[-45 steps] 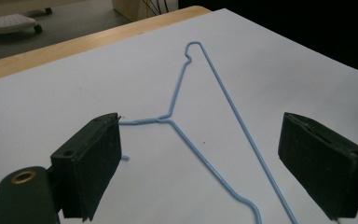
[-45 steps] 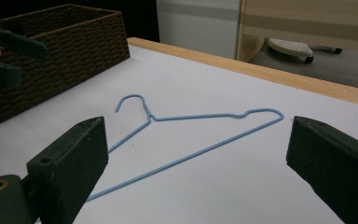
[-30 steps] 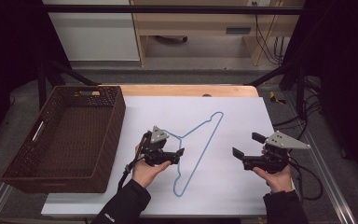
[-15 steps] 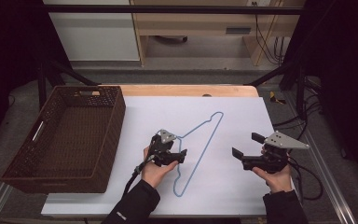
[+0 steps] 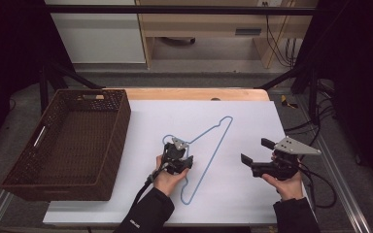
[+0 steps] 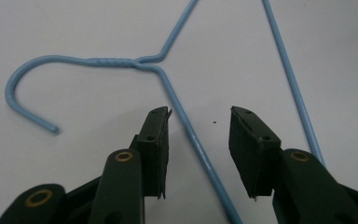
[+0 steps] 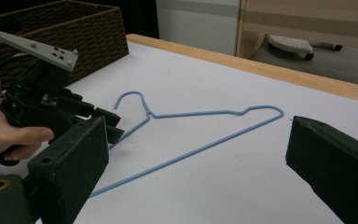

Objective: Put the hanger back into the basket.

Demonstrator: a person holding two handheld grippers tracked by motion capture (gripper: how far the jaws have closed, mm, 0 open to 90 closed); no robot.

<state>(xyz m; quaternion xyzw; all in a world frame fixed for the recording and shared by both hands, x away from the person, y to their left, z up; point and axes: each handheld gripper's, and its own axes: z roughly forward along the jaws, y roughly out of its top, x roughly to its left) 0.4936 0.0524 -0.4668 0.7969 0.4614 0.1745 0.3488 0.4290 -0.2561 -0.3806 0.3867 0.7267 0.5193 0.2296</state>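
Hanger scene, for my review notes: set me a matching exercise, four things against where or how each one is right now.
Things:
1. hanger
2. basket
3. left tool
4. right tool

States:
A. stands at the left of the table, nothing in it
B. held off to the right, jaws wide apart, nothing between them
C. lies flat on the white tabletop
D. jaws straddle one wire just below the hook's twisted neck, pads not pressing on it; they have just been closing

Pairs: 1-C, 2-A, 3-D, 4-B
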